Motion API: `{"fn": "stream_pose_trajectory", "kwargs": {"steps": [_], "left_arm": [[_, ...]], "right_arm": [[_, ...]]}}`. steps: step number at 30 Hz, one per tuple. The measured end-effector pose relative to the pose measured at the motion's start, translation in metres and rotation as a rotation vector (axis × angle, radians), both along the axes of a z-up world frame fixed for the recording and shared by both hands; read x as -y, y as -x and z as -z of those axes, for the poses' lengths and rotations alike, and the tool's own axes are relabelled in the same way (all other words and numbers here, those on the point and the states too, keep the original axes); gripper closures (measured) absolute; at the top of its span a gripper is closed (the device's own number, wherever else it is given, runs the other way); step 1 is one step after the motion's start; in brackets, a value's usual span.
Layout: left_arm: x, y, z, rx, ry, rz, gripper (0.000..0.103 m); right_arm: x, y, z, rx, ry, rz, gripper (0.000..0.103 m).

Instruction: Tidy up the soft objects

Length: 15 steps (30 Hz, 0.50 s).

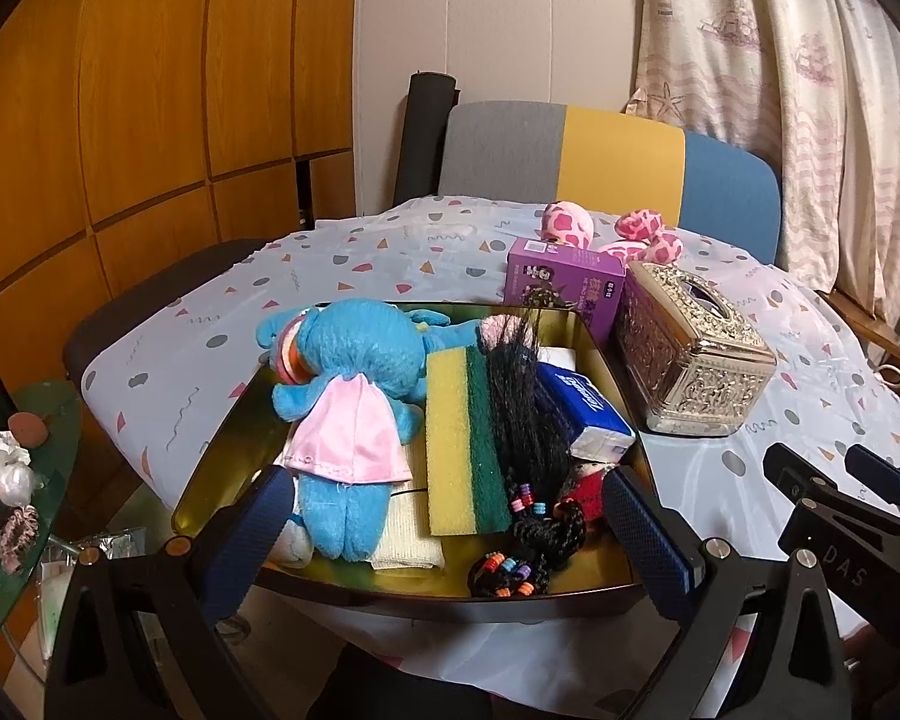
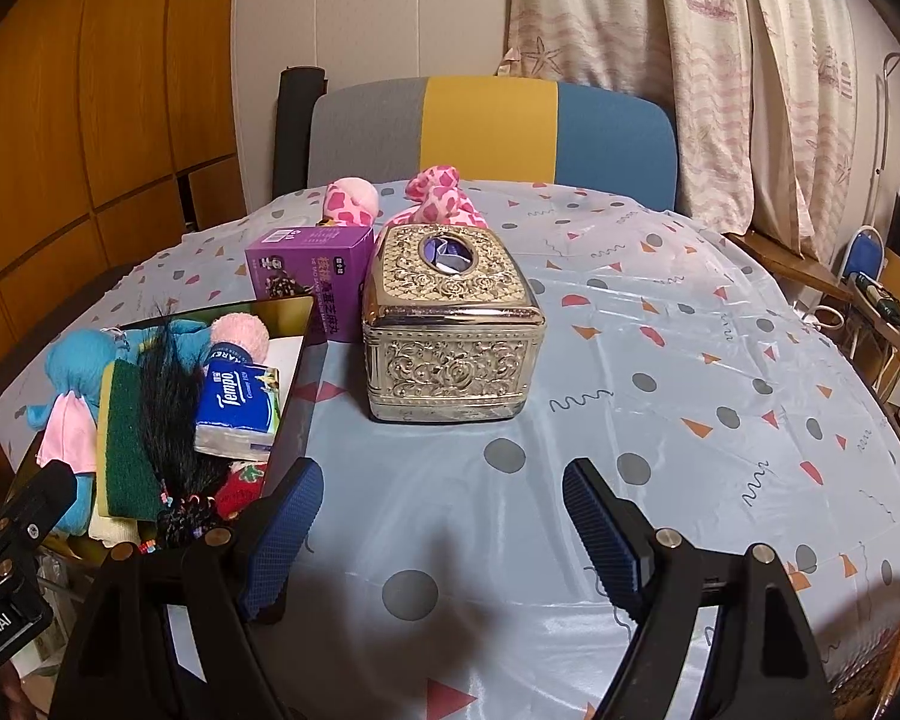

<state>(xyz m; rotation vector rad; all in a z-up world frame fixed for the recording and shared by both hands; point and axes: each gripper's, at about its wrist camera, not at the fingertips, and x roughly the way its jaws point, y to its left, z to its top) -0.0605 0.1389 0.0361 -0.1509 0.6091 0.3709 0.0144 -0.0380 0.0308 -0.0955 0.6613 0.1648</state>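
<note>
Blue plush (image 1: 354, 360), sponge (image 1: 465, 450) in tray (image 1: 594, 330); left gripper (image 1: 450, 522) wide

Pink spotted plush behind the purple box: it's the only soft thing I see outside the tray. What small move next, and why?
Probably reach the right gripper forward, past the ornate tissue box, toward the pink spotted plush. Its fingers are open and empty over bare tablecloth, and the other soft items already lie in the tray.

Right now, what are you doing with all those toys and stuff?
A person is tidying soft things with two hand-held grippers. The tray already holds a blue plush, a sponge, a tissue pack and a black wig. The left gripper and right gripper are both open and empty. A pink spotted plush still lies behind the gold tissue box.
</note>
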Motion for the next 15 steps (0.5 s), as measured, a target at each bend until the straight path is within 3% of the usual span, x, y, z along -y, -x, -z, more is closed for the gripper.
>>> {"fn": "stream_pose_trajectory", "kwargs": {"steps": [15], "left_arm": [[-0.0031, 0.0000, 0.0029, -0.013, 0.016, -0.005, 0.000]], "right_arm": [[-0.0019, 0.0001, 0.0023, -0.004, 0.005, -0.002, 0.019]]}}
